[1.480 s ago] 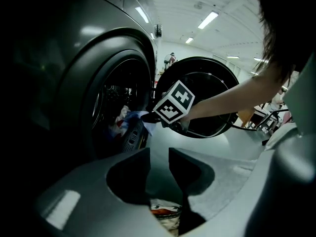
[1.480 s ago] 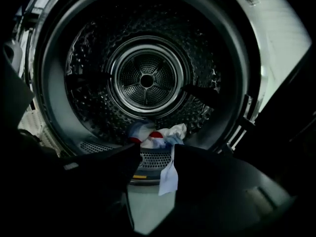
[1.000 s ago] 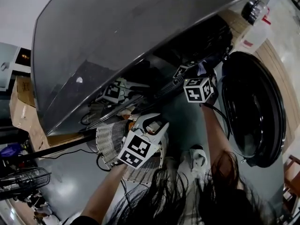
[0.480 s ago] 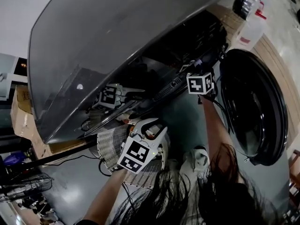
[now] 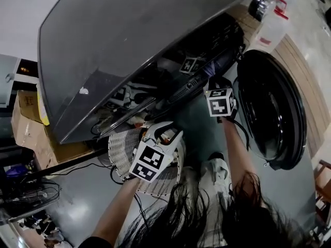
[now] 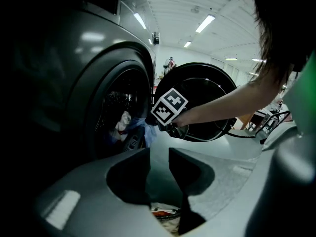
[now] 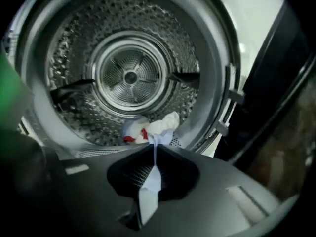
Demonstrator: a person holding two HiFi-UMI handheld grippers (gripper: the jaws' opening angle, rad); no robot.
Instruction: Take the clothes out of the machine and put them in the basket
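Observation:
The washing machine's steel drum stands open, with a white and red bundle of clothes lying at its front lip. My right gripper is shut on a pale blue cloth that trails from that bundle. In the left gripper view, the right gripper shows at the drum mouth with the blue cloth. My left gripper hangs over the white basket, jaws slightly apart and empty. In the head view the right gripper is at the opening and the left gripper is above the basket.
The round dark door is swung open to the right of the opening. A white detergent bottle stands on the machine. A cardboard box and a floor fan are at the left. Coloured clothing lies in the basket.
The right gripper has shifted a little at the drum mouth. The left gripper stays over the basket.

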